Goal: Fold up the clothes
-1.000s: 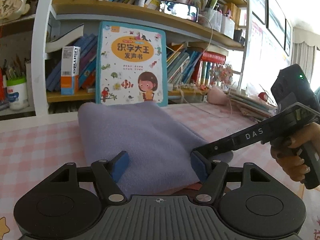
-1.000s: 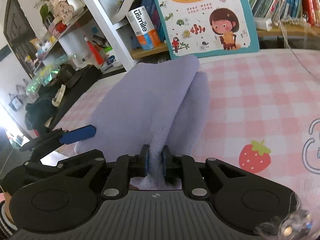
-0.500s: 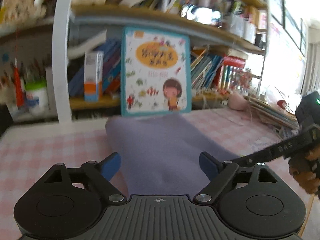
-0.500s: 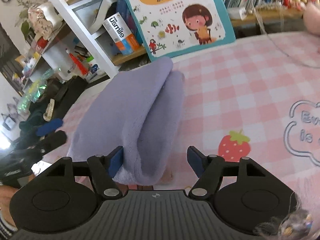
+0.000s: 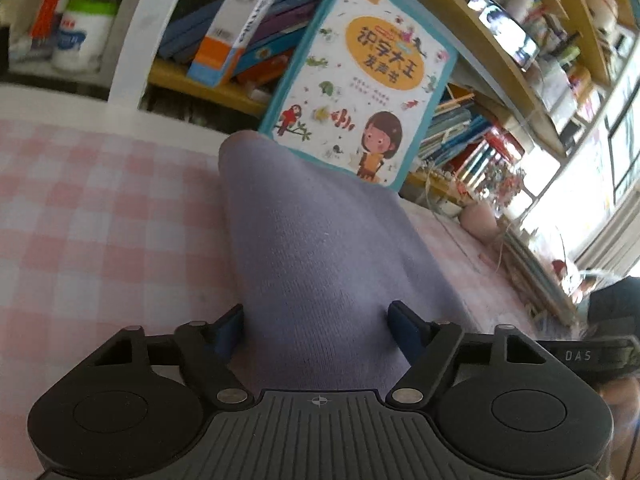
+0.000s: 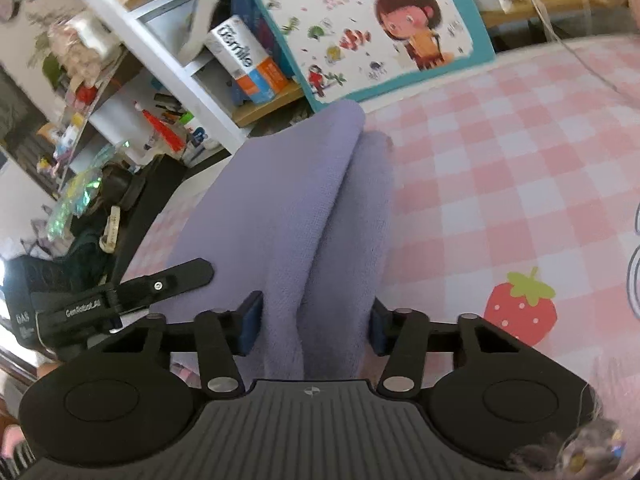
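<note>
A folded lavender garment [image 5: 320, 248] lies on the pink checked tablecloth [image 5: 100, 216]. My left gripper [image 5: 316, 326] is open, its blue pads either side of the garment's near end. In the right wrist view the garment [image 6: 288, 208] shows as two folded layers side by side. My right gripper [image 6: 312, 326] is open, its pads straddling the near edge of the fold. The left gripper's finger [image 6: 168, 282] rests at the garment's left side in that view.
A children's picture book [image 5: 360, 76] leans against the bookshelf [image 5: 192, 80] just behind the garment. A toothpaste box [image 6: 248, 64] stands on the shelf. A strawberry print [image 6: 520, 308] marks the cloth to the right. Clutter lies off the table's left edge [image 6: 92, 208].
My right gripper was shut on the garment's near edge a second ago; it has opened and let go. Both grippers have tilted and moved closer over the fold.
</note>
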The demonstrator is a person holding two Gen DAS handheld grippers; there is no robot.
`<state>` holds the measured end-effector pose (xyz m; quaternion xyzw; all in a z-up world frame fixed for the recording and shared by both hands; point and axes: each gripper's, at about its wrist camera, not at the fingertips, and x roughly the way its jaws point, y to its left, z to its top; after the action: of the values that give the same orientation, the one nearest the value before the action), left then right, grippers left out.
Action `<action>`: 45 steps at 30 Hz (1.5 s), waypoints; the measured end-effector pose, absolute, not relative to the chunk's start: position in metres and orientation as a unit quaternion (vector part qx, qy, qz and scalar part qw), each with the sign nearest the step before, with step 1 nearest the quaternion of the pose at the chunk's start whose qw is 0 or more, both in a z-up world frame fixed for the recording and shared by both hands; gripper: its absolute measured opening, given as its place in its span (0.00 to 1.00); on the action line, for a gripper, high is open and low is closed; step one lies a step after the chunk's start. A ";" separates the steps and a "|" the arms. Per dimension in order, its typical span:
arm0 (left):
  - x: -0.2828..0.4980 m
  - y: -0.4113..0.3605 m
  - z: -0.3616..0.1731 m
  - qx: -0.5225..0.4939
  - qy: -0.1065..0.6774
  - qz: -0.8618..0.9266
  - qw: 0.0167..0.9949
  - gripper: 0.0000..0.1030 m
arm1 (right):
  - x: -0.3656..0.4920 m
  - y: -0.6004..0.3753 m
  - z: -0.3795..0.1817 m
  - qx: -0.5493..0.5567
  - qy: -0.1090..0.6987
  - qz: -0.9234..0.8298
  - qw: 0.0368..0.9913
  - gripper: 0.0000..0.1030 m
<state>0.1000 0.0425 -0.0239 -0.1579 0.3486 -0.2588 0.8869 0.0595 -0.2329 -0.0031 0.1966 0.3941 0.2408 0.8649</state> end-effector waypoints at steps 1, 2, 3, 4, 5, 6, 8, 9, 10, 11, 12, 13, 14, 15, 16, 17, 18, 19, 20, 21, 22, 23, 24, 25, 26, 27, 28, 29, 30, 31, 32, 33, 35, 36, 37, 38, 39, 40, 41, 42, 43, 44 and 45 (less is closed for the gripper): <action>0.097 0.041 -0.022 -0.150 0.348 -0.262 0.887 0.68 | 0.055 -0.231 0.000 0.184 0.389 0.241 0.870 0.34; 0.094 0.039 -0.020 -0.143 0.347 -0.266 0.888 0.68 | 0.050 -0.229 0.002 0.171 0.383 0.240 0.875 0.33; 0.090 0.037 -0.018 -0.133 0.347 -0.270 0.889 0.67 | 0.044 -0.227 0.006 0.156 0.380 0.240 0.880 0.31; 0.085 0.036 -0.017 -0.125 0.347 -0.273 0.888 0.67 | 0.038 -0.227 0.009 0.146 0.379 0.241 0.881 0.31; 0.080 0.035 -0.016 -0.123 0.350 -0.277 0.886 0.67 | 0.032 -0.227 0.011 0.136 0.380 0.243 0.882 0.31; 0.075 0.034 -0.016 -0.123 0.353 -0.281 0.884 0.67 | 0.027 -0.229 0.012 0.134 0.383 0.244 0.881 0.31; 0.064 0.034 -0.017 -0.132 0.362 -0.290 0.876 0.68 | 0.018 -0.234 0.013 0.138 0.392 0.248 0.875 0.31; 0.059 0.034 -0.017 -0.137 0.365 -0.293 0.873 0.68 | 0.015 -0.238 0.013 0.144 0.397 0.250 0.871 0.32; 0.055 0.034 -0.018 -0.142 0.370 -0.296 0.869 0.68 | 0.011 -0.241 0.013 0.151 0.402 0.252 0.868 0.34; 0.051 0.035 -0.018 -0.145 0.374 -0.298 0.866 0.68 | 0.010 -0.244 0.012 0.160 0.405 0.251 0.865 0.35; 0.049 0.035 -0.018 -0.149 0.379 -0.299 0.863 0.71 | 0.009 -0.246 0.010 0.169 0.407 0.251 0.862 0.40; 0.047 0.037 -0.018 -0.152 0.383 -0.299 0.861 0.72 | 0.008 -0.248 0.009 0.178 0.409 0.250 0.859 0.41; 0.045 0.038 -0.017 -0.156 0.383 -0.297 0.860 0.73 | 0.006 -0.250 0.008 0.187 0.412 0.250 0.856 0.42; 0.045 0.040 -0.016 -0.163 0.381 -0.291 0.862 0.74 | 0.005 -0.252 0.007 0.197 0.414 0.249 0.853 0.46; 0.045 0.042 -0.015 -0.163 0.381 -0.289 0.863 0.75 | 0.004 -0.254 0.005 0.206 0.416 0.249 0.850 0.46; 0.045 0.042 -0.014 -0.164 0.381 -0.285 0.864 0.76 | 0.003 -0.256 0.004 0.215 0.419 0.248 0.847 0.47; 0.046 0.043 -0.013 -0.164 0.381 -0.282 0.865 0.76 | 0.004 -0.258 0.001 0.230 0.421 0.247 0.842 0.48; 0.046 0.042 -0.012 -0.164 0.382 -0.282 0.865 0.76 | 0.003 -0.258 -0.002 0.240 0.419 0.247 0.840 0.50; 0.047 0.041 -0.013 -0.164 0.383 -0.284 0.864 0.76 | 0.003 -0.259 -0.004 0.248 0.418 0.248 0.838 0.51; 0.049 0.039 -0.015 -0.164 0.385 -0.286 0.862 0.76 | 0.003 -0.259 -0.006 0.257 0.416 0.248 0.836 0.52; 0.050 0.037 -0.017 -0.165 0.388 -0.286 0.861 0.76 | 0.001 -0.258 -0.006 0.252 0.411 0.248 0.840 0.52; 0.052 0.036 -0.020 -0.167 0.389 -0.285 0.860 0.77 | -0.002 -0.256 -0.005 0.244 0.406 0.248 0.845 0.52; 0.053 0.035 -0.023 -0.172 0.389 -0.284 0.859 0.77 | -0.004 -0.254 -0.003 0.237 0.401 0.248 0.850 0.50; 0.055 0.035 -0.025 -0.178 0.388 -0.283 0.859 0.77 | -0.006 -0.253 -0.002 0.229 0.396 0.248 0.854 0.49; 0.055 0.035 -0.026 -0.182 0.384 -0.283 0.860 0.76 | -0.008 -0.251 -0.001 0.222 0.391 0.247 0.859 0.47; 0.055 0.035 -0.027 -0.185 0.380 -0.283 0.861 0.75 | -0.011 -0.249 0.000 0.214 0.385 0.247 0.863 0.43; 0.054 0.034 -0.028 -0.187 0.375 -0.282 0.863 0.73 | -0.013 -0.247 0.002 0.206 0.380 0.247 0.867 0.38; 0.051 0.032 -0.028 -0.181 0.370 -0.278 0.868 0.71 | -0.015 -0.246 0.003 0.199 0.375 0.247 0.871 0.36; 0.047 0.029 -0.026 -0.174 0.365 -0.275 0.873 0.67 | -0.018 -0.244 0.004 0.191 0.369 0.247 0.875 0.33; 0.043 0.026 -0.024 -0.163 0.358 -0.272 0.878 0.65 | -0.020 -0.242 0.005 0.183 0.364 0.246 0.879 0.31; 0.038 0.024 -0.021 -0.154 0.354 -0.271 0.882 0.64 | -0.022 -0.240 0.007 0.176 0.359 0.246 0.883 0.30; 0.034 0.022 -0.018 -0.148 0.351 -0.270 0.885 0.62 | -0.024 -0.239 0.008 0.168 0.353 0.246 0.887 0.28; 0.028 0.022 -0.011 -0.140 0.341 -0.269 0.890 0.61 | -0.030 -0.235 0.012 0.152 0.339 0.249 0.894 0.27; 0.025 0.022 -0.006 -0.138 0.334 -0.268 0.893 0.61 | -0.033 -0.234 0.015 0.144 0.330 0.253 0.898 0.27; 0.022 0.023 -0.002 -0.135 0.326 -0.267 0.897 0.60 | -0.036 -0.233 0.019 0.136 0.321 0.257 0.901 0.27; 0.021 0.023 0.003 -0.134 0.318 -0.266 0.900 0.60 | -0.037 -0.233 0.021 0.134 0.314 0.261 0.903 0.27; 0.020 0.024 0.008 -0.132 0.310 -0.266 0.903 0.60 | -0.037 -0.233 0.024 0.132 0.309 0.265 0.904 0.27; 0.020 0.024 0.012 -0.130 0.305 -0.266 0.905 0.60 | -0.036 -0.233 0.026 0.132 0.304 0.268 0.905 0.27; 0.022 0.024 0.015 -0.128 0.302 -0.266 0.906 0.60 | -0.034 -0.233 0.028 0.132 0.300 0.270 0.906 0.26; 0.026 0.024 0.017 -0.127 0.300 -0.265 0.908 0.60 | -0.031 -0.231 0.030 0.128 0.295 0.270 0.908 0.26; 0.030 0.025 0.018 -0.128 0.299 -0.264 0.908 0.60 | -0.029 -0.229 0.032 0.124 0.290 0.270 0.910 0.26; 0.034 0.026 0.020 -0.129 0.297 -0.263 0.909 0.60 | -0.026 -0.226 0.034 0.115 0.283 0.269 0.913 0.26; 0.039 0.027 0.021 -0.131 0.296 -0.262 0.909 0.60 | -0.023 -0.223 0.036 0.105 0.276 0.268 0.917 0.26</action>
<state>0.0390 0.0269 0.0212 -0.1307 0.2962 -0.2625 0.9090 -0.0227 -0.2232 0.0364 0.1051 0.2758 0.2679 0.9171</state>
